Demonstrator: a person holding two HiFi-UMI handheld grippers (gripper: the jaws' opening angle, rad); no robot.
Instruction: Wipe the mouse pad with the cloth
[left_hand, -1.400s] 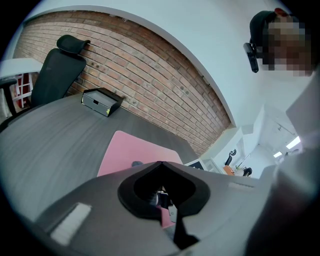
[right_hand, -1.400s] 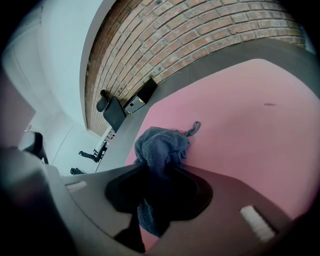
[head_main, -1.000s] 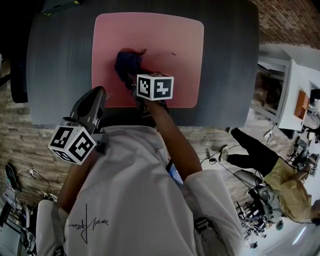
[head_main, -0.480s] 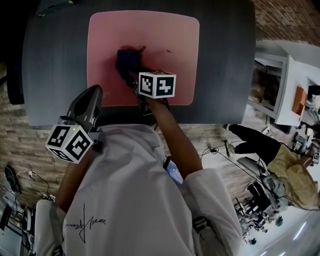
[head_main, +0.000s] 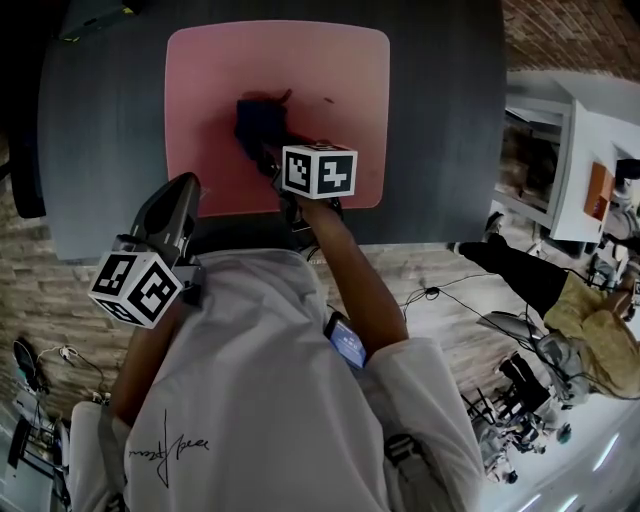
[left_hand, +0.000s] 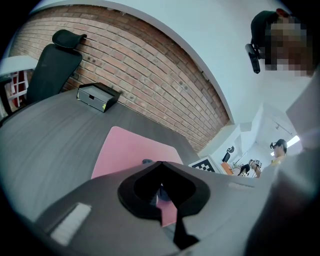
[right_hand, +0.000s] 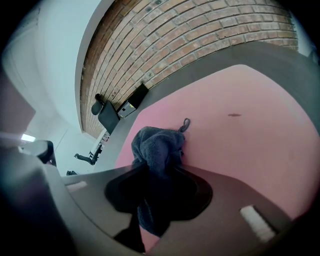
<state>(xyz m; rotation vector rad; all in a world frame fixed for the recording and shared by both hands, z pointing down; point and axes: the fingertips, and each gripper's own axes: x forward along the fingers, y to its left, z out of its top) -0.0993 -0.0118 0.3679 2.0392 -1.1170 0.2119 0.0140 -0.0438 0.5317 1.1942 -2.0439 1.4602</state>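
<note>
While the right tongs (head_main: 270, 157) are clamped on a dark blue cloth (head_main: 258, 118), that cloth sits bunched on the pink mouse pad (head_main: 330, 70), left of the pad's middle and toward its near edge. Seen from the right gripper view, the right tongs (right_hand: 156, 169) pinch the cloth (right_hand: 157, 142) at its middle, with one fold hanging below the grip and the rest heaped on the mouse pad (right_hand: 240, 160) beyond it. A small hanging loop (right_hand: 186, 123) sticks out of the heap on its far side, and a small dark mark (right_hand: 234, 115) lies on the pad to the right of the cloth. The left tongs (head_main: 184, 187) hang by the pad's near left corner, and the left gripper view shows the left tongs (left_hand: 160, 163) with tips together and nothing between them. The mouse pad lies flat on a dark grey tabletop (head_main: 100, 120). Beyond the pad's far left corner a dark box (left_hand: 97, 96) rests on the tabletop (left_hand: 45, 135); it looks closed and its inside cannot be seen.
</note>
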